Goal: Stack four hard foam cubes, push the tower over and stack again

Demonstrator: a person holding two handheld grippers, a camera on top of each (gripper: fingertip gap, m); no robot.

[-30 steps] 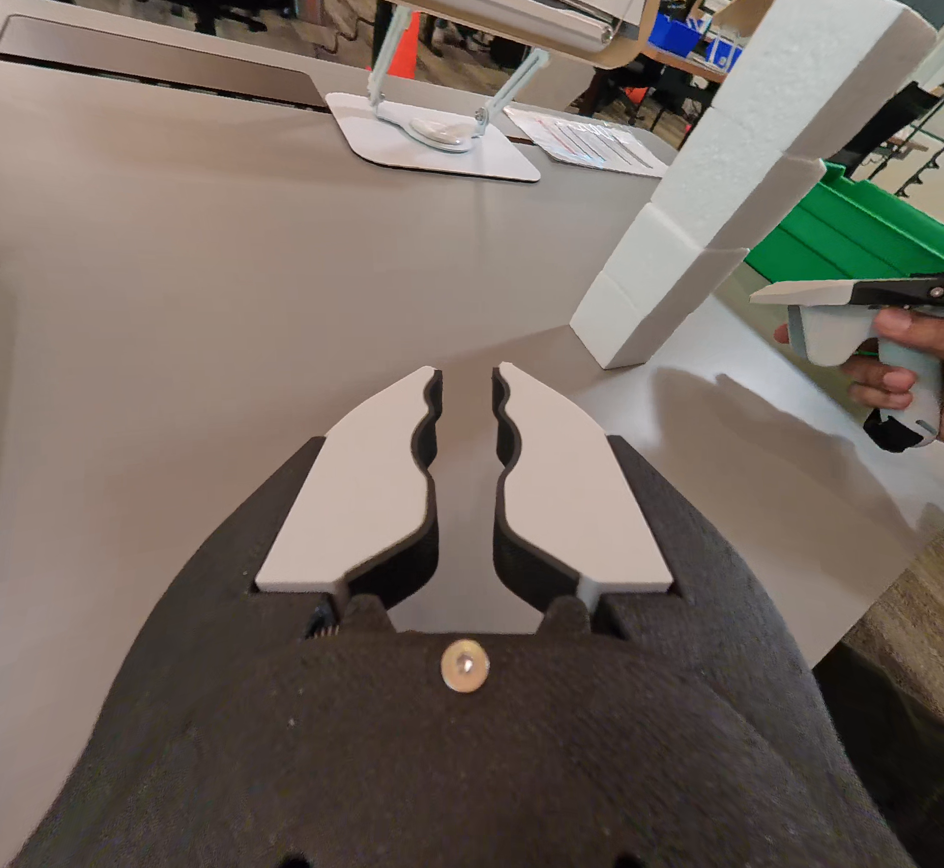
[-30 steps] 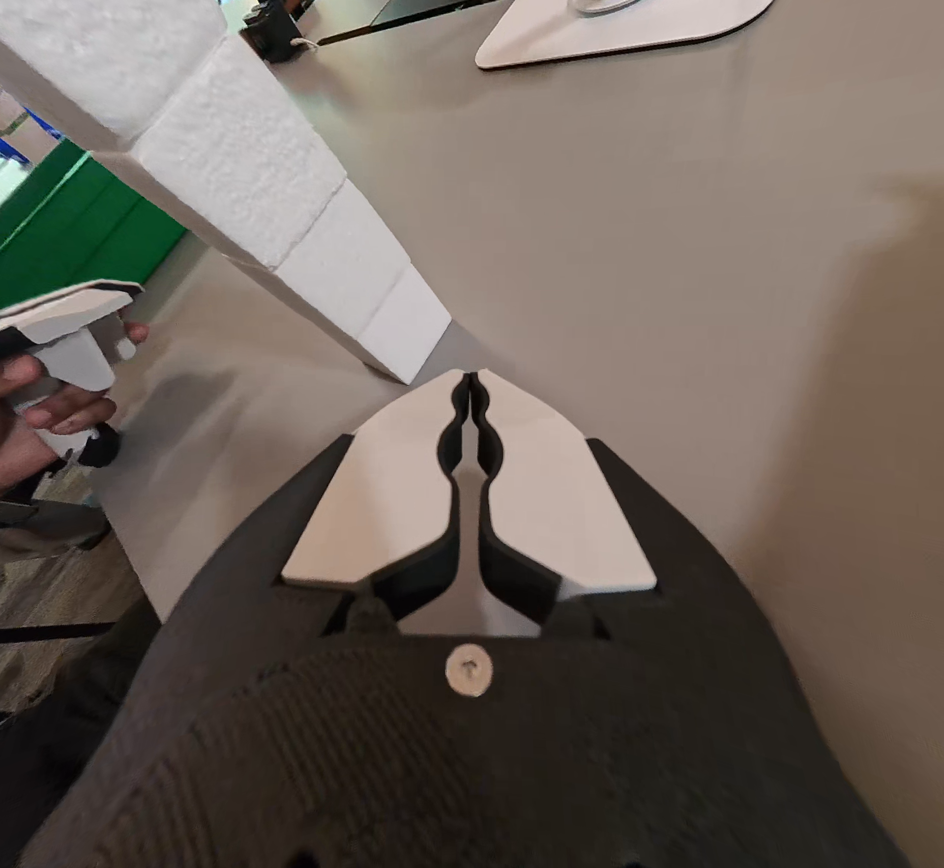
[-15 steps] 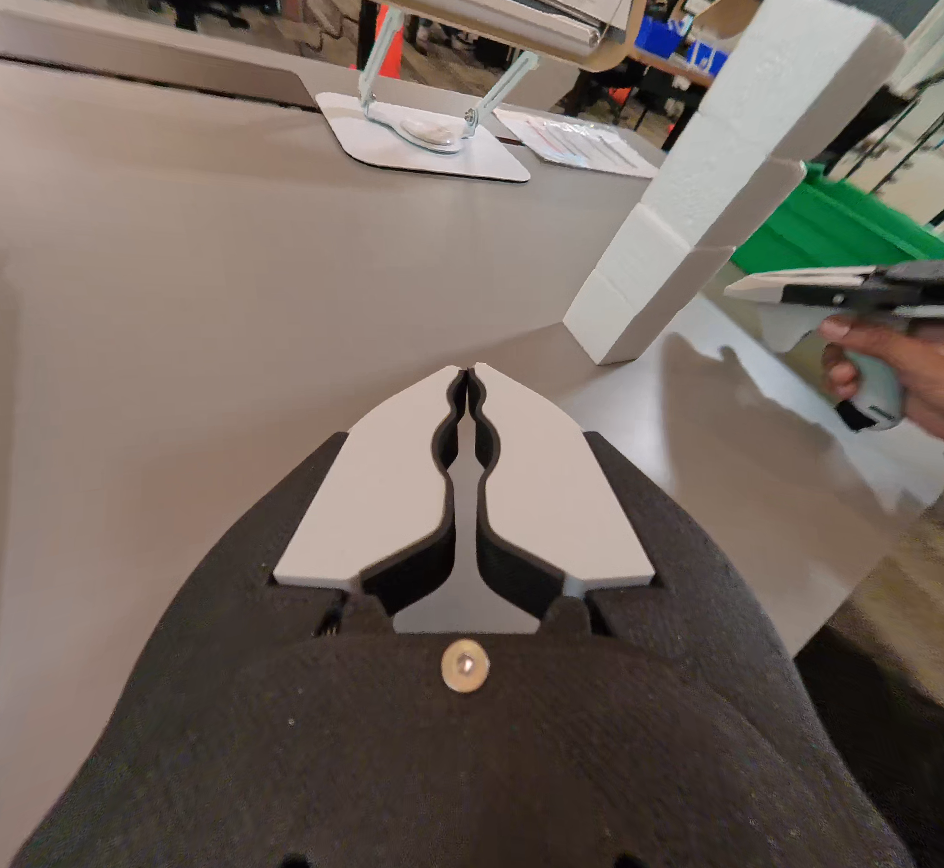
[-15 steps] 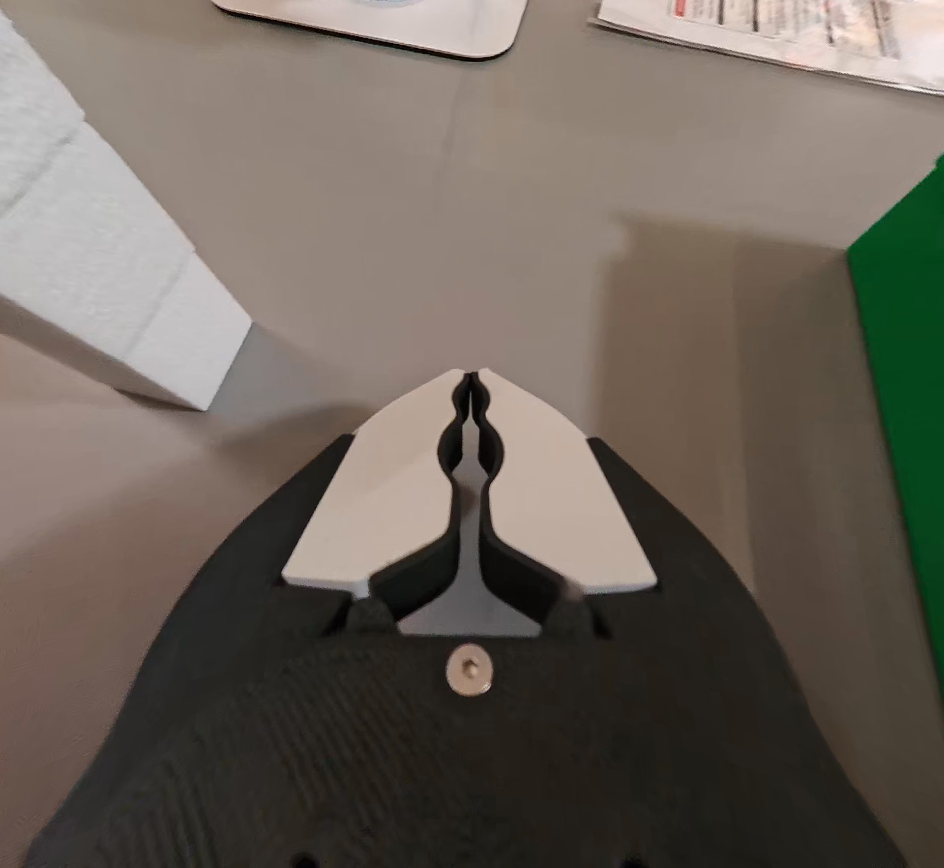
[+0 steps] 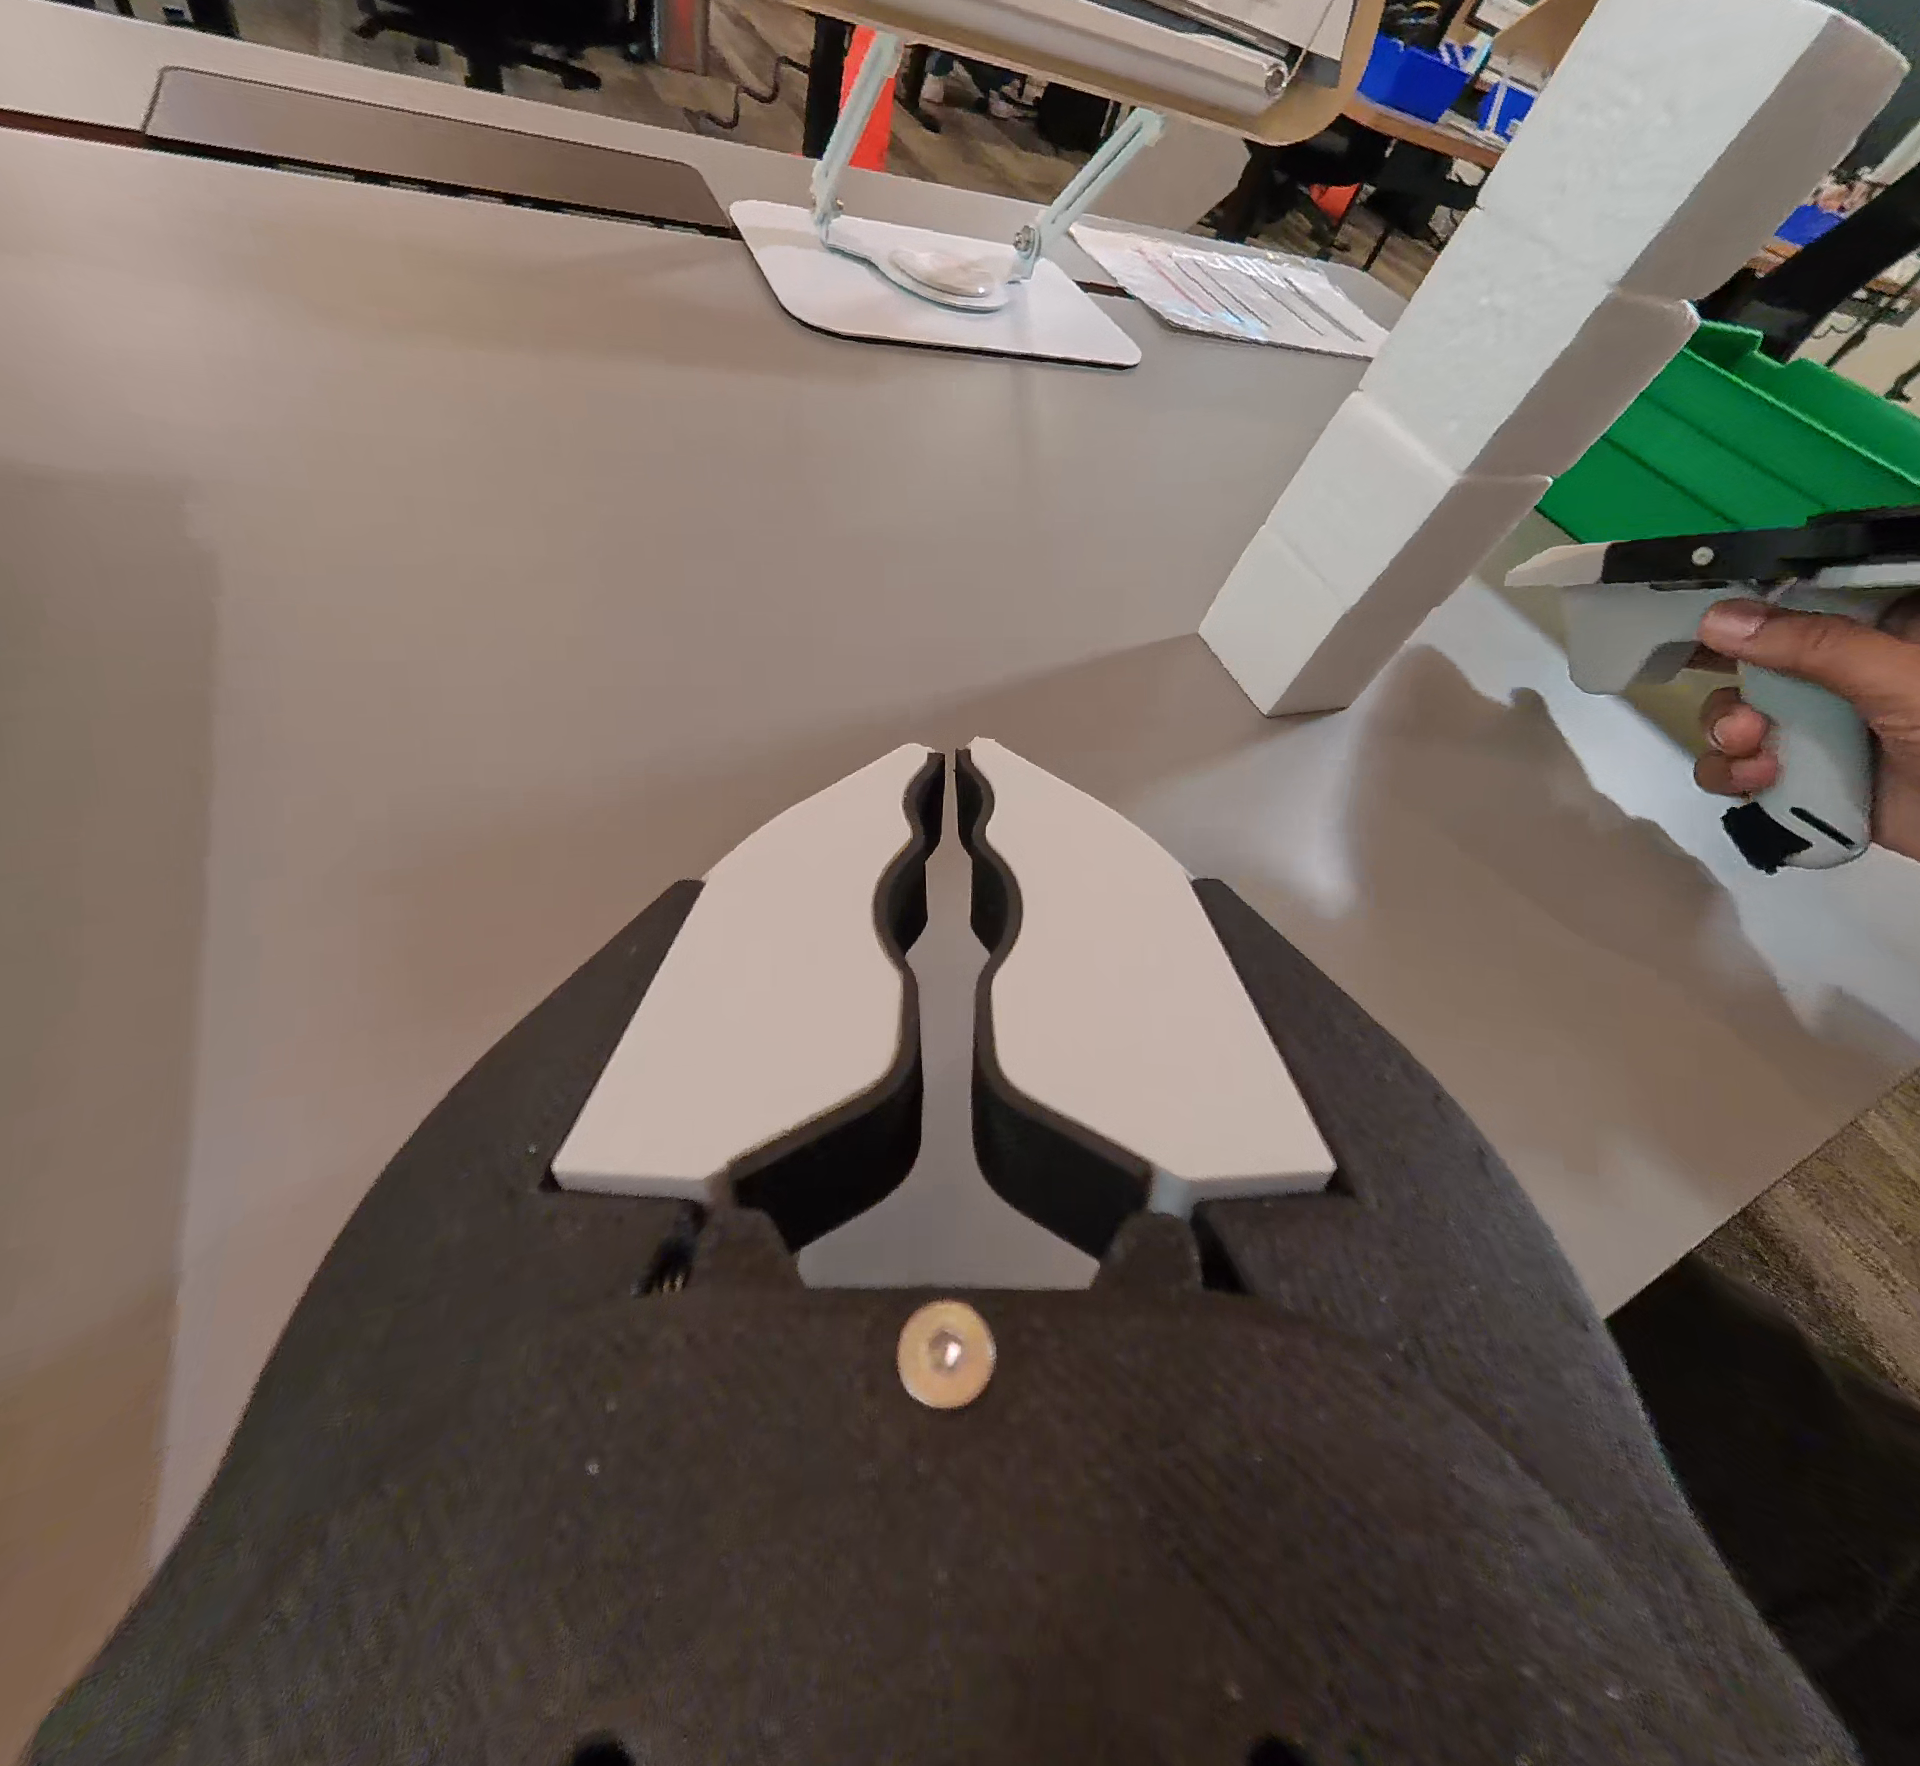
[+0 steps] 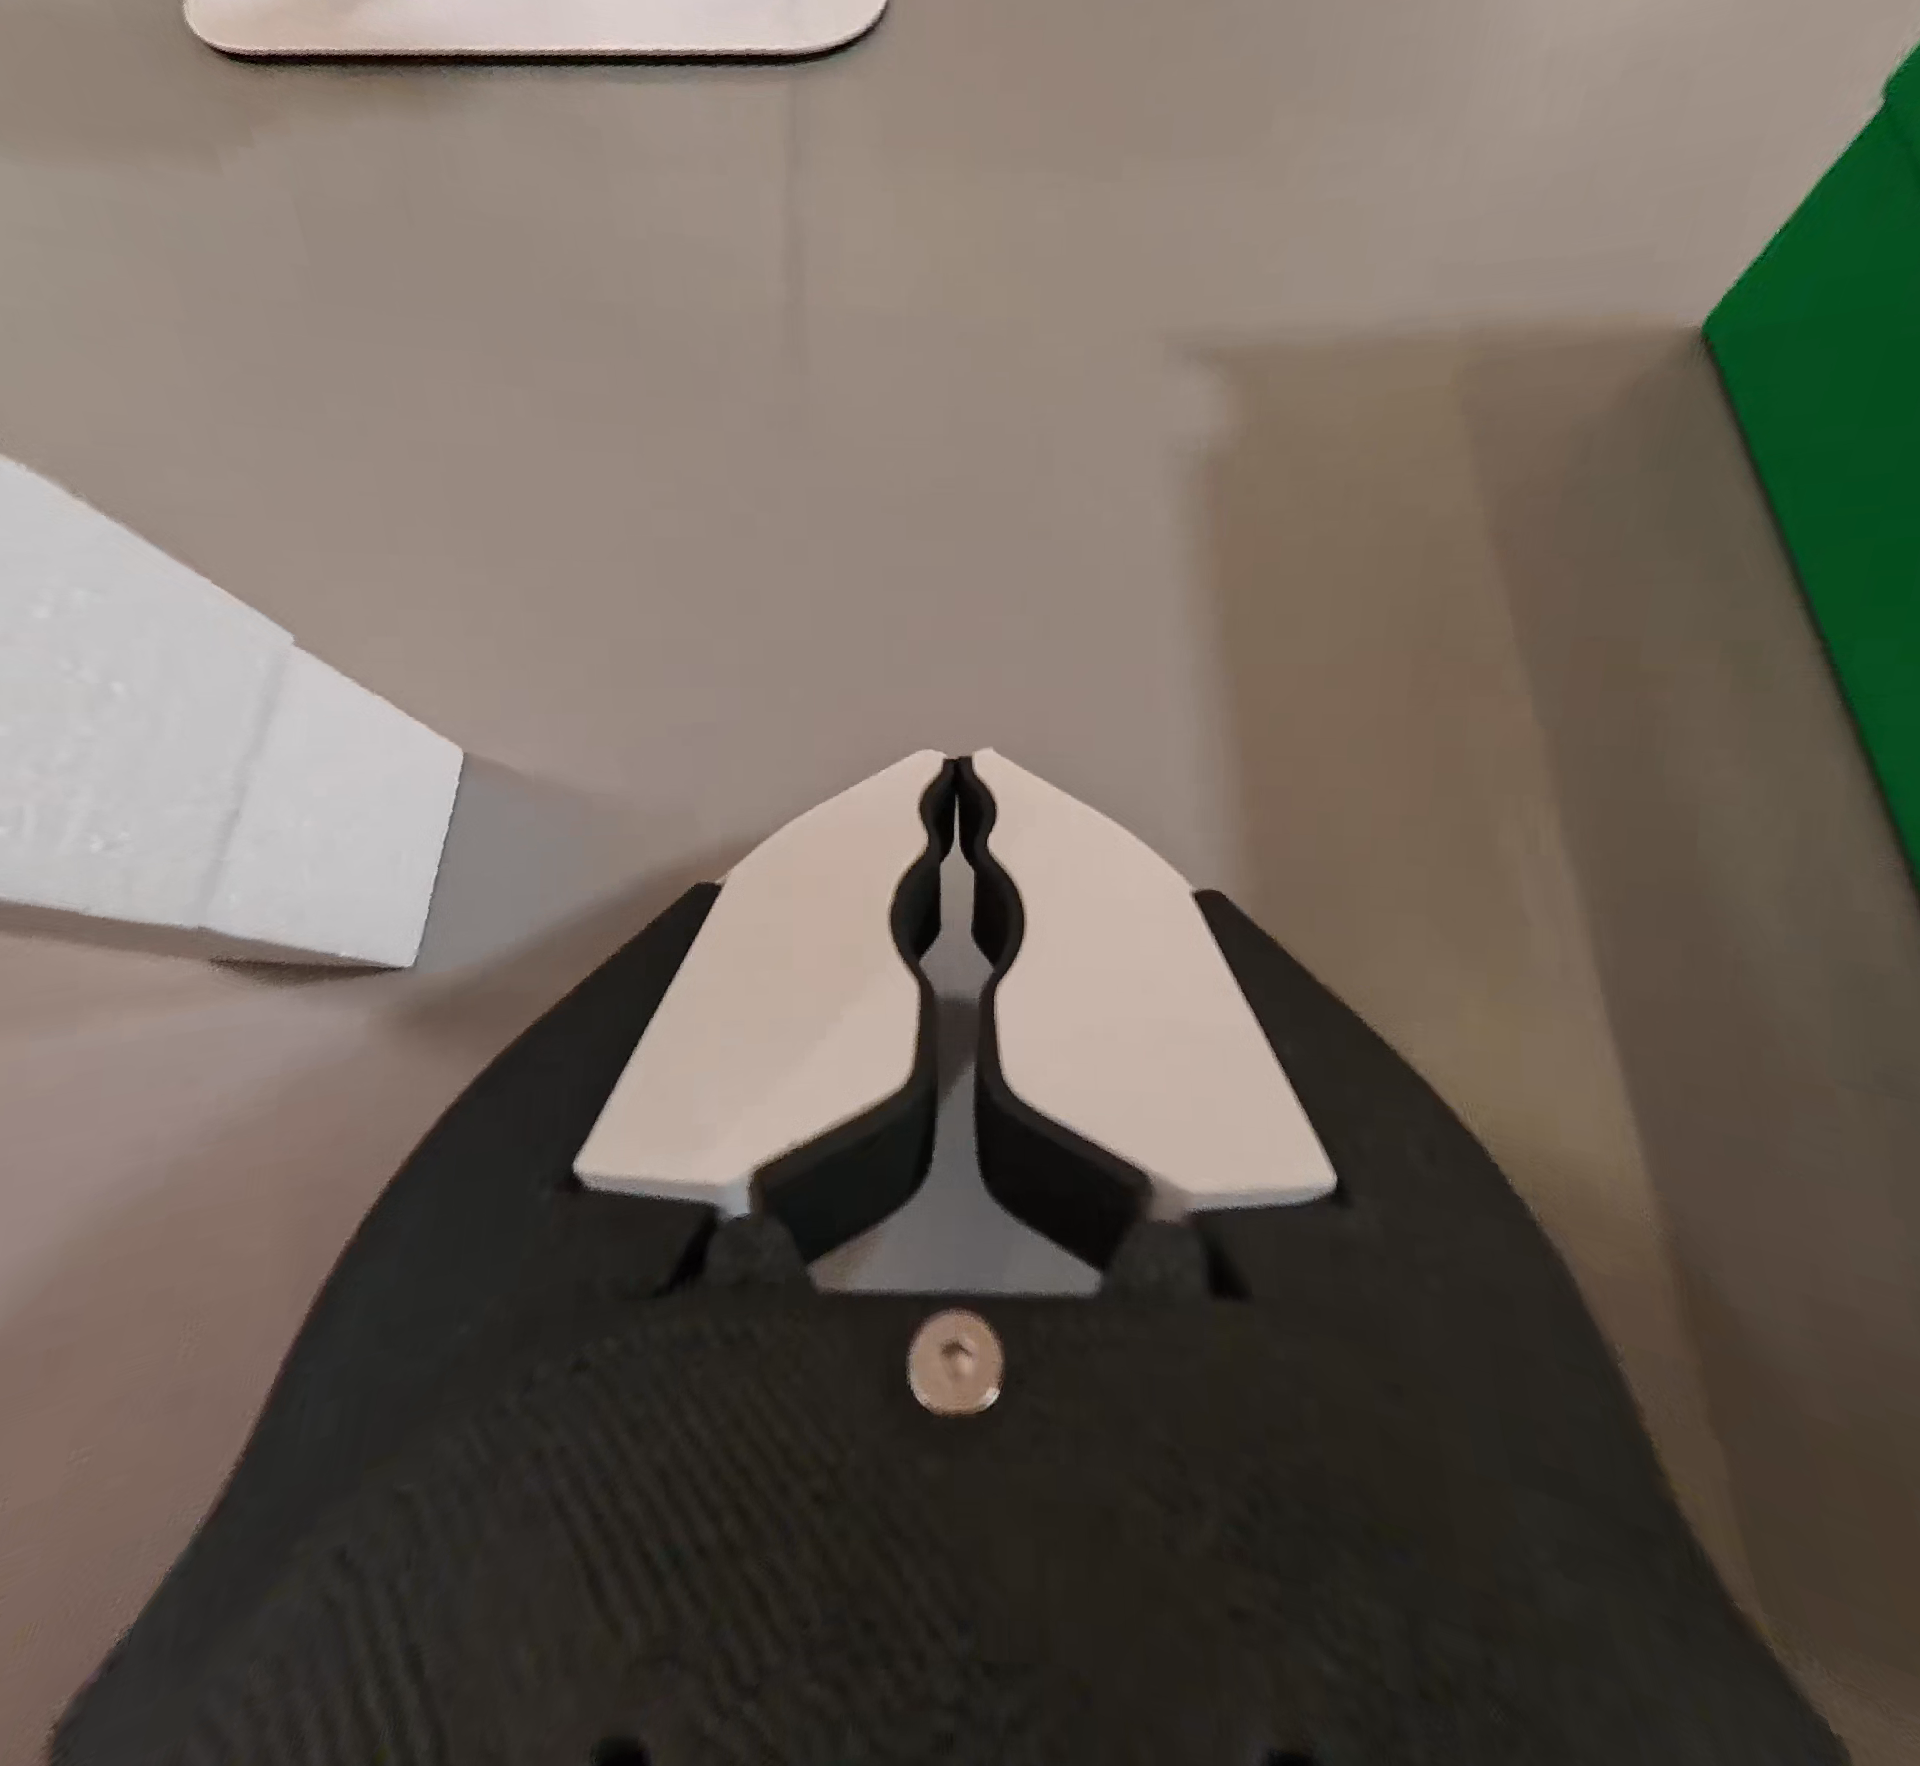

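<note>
As it hangs over the grey worktop (image 5: 520, 521), left tongs (image 5: 951, 760): drawn together with only a sliver of gap at the tips, gripping nothing, touching nothing.
Right tongs (image 6: 961, 762): tips pressed together, empty, also clear of the surface.
Nearest to left tongs: bare worktop; the white foam block (image 5: 1558, 314) stands at 2 o'clock, well apart, its foot on the surface and its length leaning up and away.
Nearest to right tongs: the same foam block (image 6: 208, 781) at 9 o'clock, close beside but apart; a green bin (image 6: 1849, 469) at 2 o'clock, apart.
Right tongs from the left wrist view: at 3 o'clock, side-on, held by a hand (image 5: 1818, 677) on its pistol grip, just past the foam block's foot.
Farther out: a white stand base (image 5: 935, 303) at 12 o'clock, carrying a tilted board on two struts; a clear-sleeved printed sheet (image 5: 1247, 288) at 1 o'clock beside it.
Between the two tongs: the leaning foam block.
Beyond the worktop: chairs and desks, blurred.
</note>
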